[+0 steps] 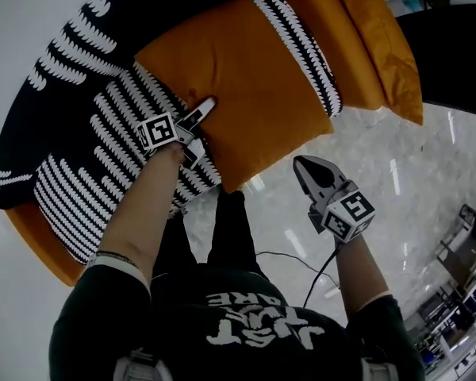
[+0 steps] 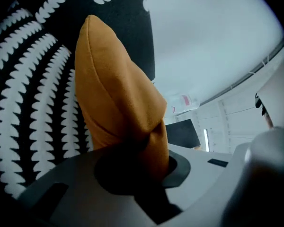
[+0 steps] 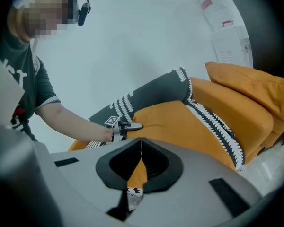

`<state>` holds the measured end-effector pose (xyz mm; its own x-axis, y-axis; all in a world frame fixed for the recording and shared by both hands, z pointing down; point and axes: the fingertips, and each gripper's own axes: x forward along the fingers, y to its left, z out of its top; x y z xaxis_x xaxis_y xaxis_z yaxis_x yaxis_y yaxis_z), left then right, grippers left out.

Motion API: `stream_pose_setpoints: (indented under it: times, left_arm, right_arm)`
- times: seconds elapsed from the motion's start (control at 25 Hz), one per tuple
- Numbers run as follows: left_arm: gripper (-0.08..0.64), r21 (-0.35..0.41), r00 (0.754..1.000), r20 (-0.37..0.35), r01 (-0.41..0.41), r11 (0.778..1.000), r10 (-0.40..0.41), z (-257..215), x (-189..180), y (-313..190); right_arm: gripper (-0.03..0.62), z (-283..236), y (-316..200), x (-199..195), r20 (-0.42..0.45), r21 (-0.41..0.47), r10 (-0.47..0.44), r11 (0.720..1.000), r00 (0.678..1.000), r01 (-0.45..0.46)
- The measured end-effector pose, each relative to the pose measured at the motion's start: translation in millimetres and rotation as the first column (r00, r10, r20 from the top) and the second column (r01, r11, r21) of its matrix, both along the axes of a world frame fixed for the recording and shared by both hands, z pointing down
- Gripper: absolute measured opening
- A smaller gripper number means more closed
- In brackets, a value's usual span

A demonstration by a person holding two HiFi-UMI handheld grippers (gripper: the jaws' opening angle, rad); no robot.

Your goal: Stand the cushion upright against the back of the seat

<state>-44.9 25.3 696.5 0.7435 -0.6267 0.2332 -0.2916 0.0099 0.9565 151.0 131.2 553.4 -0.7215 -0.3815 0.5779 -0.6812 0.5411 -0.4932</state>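
The orange cushion [image 1: 246, 86] lies flat across the middle of the head view, on the black-and-white patterned sofa seat [image 1: 87, 157]. Its near corner overhangs the seat's front edge, and the dark backrest [image 1: 103, 22] curves along the upper left beyond it. It is not yet upright.

The left gripper [image 1: 200, 124] has its fingers [image 1: 205, 108] clamped on the cushion's left edge. In the left gripper view a fold of orange fabric [image 2: 118, 93] is pinched between them and rises up the frame. So the step in hand looks like the grasp just made, with the lift about to follow.

The right gripper [image 1: 301, 165] hangs at lower right over the glossy floor [image 1: 404, 173], clear of the cushion. Its fingers are together with nothing between them.

A second orange cushion [image 1: 381, 38] sits at the upper right, at the far end of the sofa.

The next move probably calls for raising the gripped edge and swinging the cushion up towards the backrest. The pinch is on one edge only, so the soft body may sag or twist. The right gripper could open and steady the other side.
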Motion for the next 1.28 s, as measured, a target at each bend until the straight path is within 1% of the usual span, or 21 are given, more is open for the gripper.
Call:
stream_pose_setpoints:
  times: [0.12,0.24,0.32,0.4,0.48,0.56,0.64,0.72,0.92,1.16,1.28]
  left_arm:
    - [0.065,0.087,0.999,0.012,-0.034,0.996,0.033,-48.1,4.5,-6.4]
    - [0.051,0.183,0.994,0.06,-0.105,0.978,0.096,-87.6,-3.7,-15.8]
    - [0.044,0.253,0.984,0.108,-0.166,0.953,0.143,-111.4,-6.7,-20.0]
    - [0.037,0.326,0.973,0.144,-0.221,0.919,0.183,-142.2,-7.5,-22.4]
    - [0.034,0.388,0.965,0.169,-0.254,0.886,0.203,-177.8,-11.1,-23.7]
    - [0.029,0.446,0.962,0.181,-0.265,0.855,0.204,-221.4,-19.3,-27.3]
    - [0.026,0.511,0.963,0.185,-0.265,0.818,0.196,-273.2,-29.9,-32.3]
    - [0.025,0.578,0.965,0.184,-0.261,0.773,0.188,-329.4,-39.4,-34.8]
    - [0.023,0.725,0.967,0.184,-0.256,0.64,0.179,-464.6,-59.3,-44.8]
    - [0.023,0.839,0.979,0.141,-0.199,0.507,0.15,-606.4,-75.5,-71.1]
    - [0.023,0.884,0.982,0.124,-0.174,0.435,0.14,-671.1,-84.6,-80.4]
  right_arm:
    - [0.025,-27.8,2.7,-1.4,-0.002,0.025,0.027,0.999,1.0,-0.027]
    - [0.025,-48.5,-1.7,-12.9,-0.003,0.045,0.063,0.997,0.998,-0.062]
    - [0.025,-57.2,-4.4,-16.5,-0.007,0.063,0.08,0.995,0.997,-0.079]
    - [0.025,-67.9,-5.8,-15.7,-0.013,0.085,0.094,0.992,0.995,-0.092]
    - [0.025,-83.3,-6.6,-13.0,-0.015,0.107,0.109,0.989,0.994,-0.107]
    - [0.025,-103.6,-8.0,-11.9,-0.013,0.133,0.126,0.983,0.992,-0.123]
    - [0.025,-128.6,-10.0,-12.2,-0.011,0.167,0.143,0.976,0.99,-0.139]
    - [0.025,-156.1,-10.5,-12.3,-0.007,0.203,0.162,0.966,0.987,-0.157]
    - [0.025,-227.6,-18.7,-16.6,0.009,0.307,0.212,0.929,0.977,-0.205]
    - [0.025,-302.8,-31.0,-14.1,0.028,0.427,0.257,0.871,0.966,-0.244]
    - [0.025,-337.4,-34.8,-13.9,0.035,0.478,0.276,0.839,0.961,-0.258]
